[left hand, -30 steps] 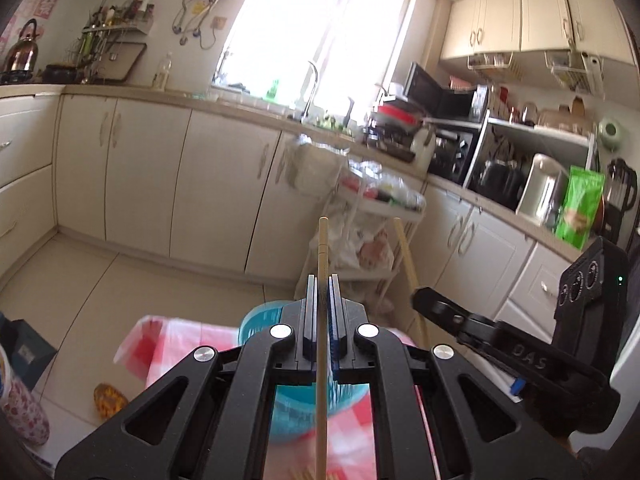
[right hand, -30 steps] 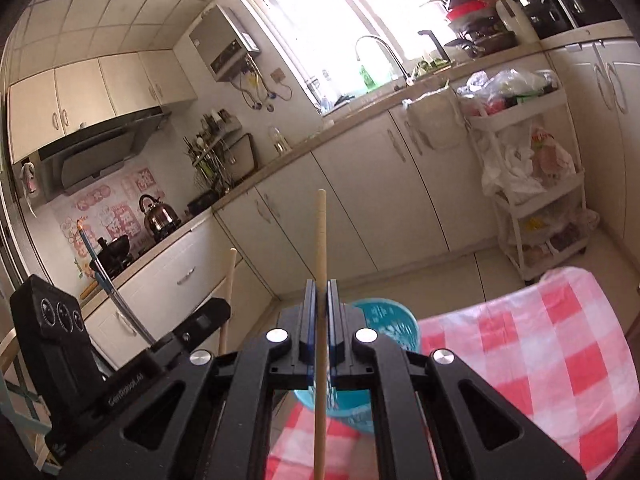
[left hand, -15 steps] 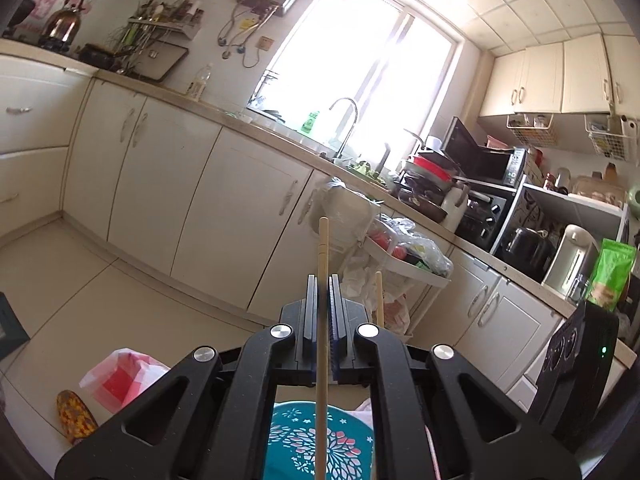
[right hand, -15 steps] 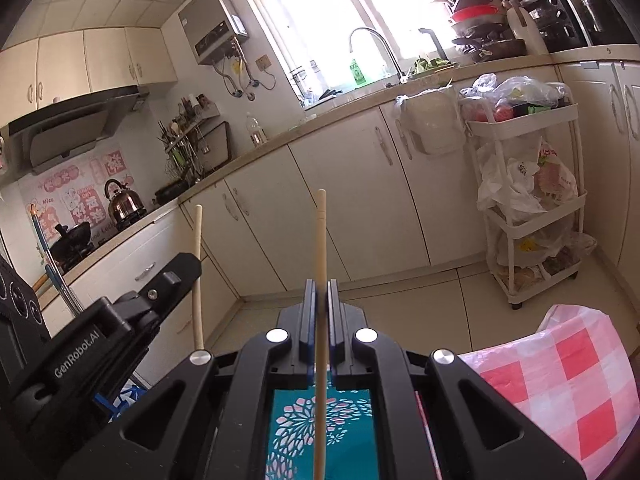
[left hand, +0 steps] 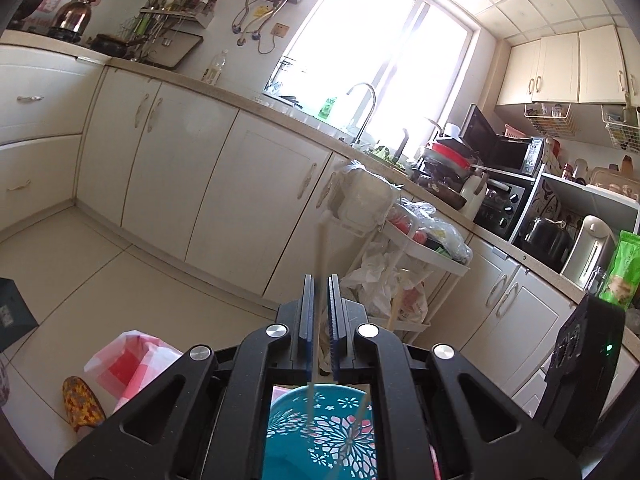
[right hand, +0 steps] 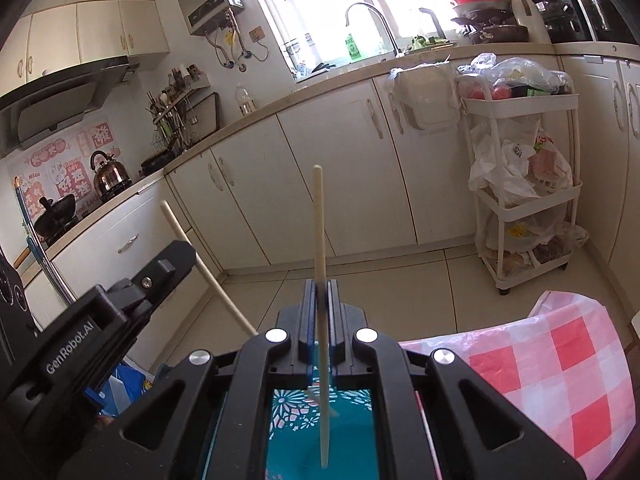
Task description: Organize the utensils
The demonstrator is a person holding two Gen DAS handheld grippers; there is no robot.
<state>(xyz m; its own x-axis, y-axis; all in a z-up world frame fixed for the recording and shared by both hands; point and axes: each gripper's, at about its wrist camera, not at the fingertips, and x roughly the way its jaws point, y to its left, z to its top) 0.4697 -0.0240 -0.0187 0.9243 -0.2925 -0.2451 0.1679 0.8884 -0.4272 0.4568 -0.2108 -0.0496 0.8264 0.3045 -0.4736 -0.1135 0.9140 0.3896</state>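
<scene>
Right wrist view: left gripper [right hand: 176,256] reads "GenRobot.AI"; both jaws nearly closed, each with a chopstick [right hand: 320,280] between them; green bottle [right hand: 351,46] reads "AXE".

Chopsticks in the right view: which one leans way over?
The left chopstick, by the left tongs, slants steeply; the middle chopstick stands nearly upright.

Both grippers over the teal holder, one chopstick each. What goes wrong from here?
1. The right chopstick sits tilted between the right gripper pads, so it may tip over the rim of the teal holder instead of dropping in.
2. The left chopstick leans towards the right one; with the left gripper this close, the sticks could knock together.
</scene>
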